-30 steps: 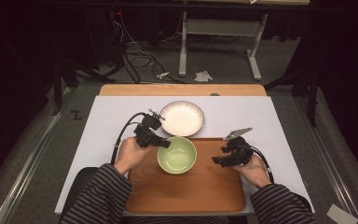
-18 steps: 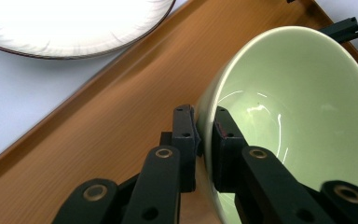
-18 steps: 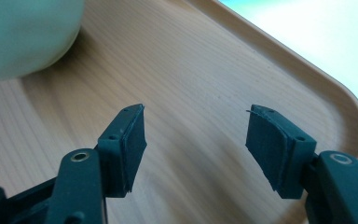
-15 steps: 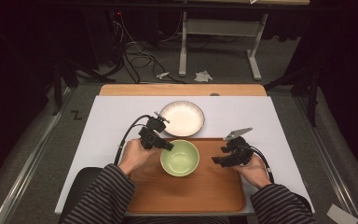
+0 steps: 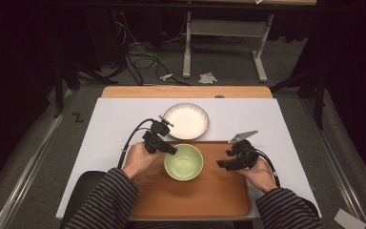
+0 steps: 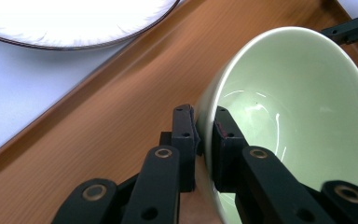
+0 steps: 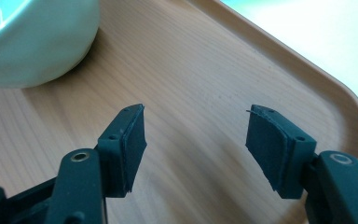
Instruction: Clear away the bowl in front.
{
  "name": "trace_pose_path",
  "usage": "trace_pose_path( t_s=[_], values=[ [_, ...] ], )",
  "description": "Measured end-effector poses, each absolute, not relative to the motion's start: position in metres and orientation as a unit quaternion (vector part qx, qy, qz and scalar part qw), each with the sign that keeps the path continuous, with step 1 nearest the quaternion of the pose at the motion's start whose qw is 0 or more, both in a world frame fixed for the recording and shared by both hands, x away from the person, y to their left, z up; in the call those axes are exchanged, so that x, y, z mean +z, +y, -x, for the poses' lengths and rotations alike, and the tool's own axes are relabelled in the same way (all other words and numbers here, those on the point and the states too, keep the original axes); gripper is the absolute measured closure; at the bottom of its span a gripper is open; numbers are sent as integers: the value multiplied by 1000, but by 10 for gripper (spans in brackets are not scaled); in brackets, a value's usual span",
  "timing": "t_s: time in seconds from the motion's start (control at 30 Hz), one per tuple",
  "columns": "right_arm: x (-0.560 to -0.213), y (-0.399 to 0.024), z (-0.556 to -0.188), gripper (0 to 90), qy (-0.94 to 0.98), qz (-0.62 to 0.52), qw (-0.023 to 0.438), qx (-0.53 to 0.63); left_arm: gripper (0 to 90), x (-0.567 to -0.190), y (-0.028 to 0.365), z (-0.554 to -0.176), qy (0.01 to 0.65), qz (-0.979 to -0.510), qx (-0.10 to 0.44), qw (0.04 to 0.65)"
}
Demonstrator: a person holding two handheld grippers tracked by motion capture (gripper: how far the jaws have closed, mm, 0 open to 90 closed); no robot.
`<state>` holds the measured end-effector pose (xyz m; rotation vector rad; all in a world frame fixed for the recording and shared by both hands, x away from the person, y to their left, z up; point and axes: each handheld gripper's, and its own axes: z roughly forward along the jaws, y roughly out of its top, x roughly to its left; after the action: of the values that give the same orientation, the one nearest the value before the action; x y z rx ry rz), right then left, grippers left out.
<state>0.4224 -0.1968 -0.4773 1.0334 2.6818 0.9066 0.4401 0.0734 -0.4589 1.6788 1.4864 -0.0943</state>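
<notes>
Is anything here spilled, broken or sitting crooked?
Nothing stands out. The green bowl sits empty on the tray, its rim pinched by the left gripper. The white plate lies flat behind, and the right gripper is open.

High view of the work area. A wooden tray lies at the near edge of the white-covered counter. A pale green bowl stands upright on the tray's far half. The left gripper meets the bowl's left rim; whether its jaws clasp the rim cannot be told from this height. The right gripper sits over the tray, right of the bowl and apart from it, tips pointing toward it. A white plate rests on the counter just beyond the tray. Both forearms wear striped sleeves.
</notes>
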Motion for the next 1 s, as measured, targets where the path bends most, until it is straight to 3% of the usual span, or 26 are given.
trace_pose_path(
  t_s=[1.0],
  values=[
    [-477, -197, -422, 391, 888, -342, 65, 300, 824, -464, 73, -443, 603, -667, -39, 435]
  ],
)
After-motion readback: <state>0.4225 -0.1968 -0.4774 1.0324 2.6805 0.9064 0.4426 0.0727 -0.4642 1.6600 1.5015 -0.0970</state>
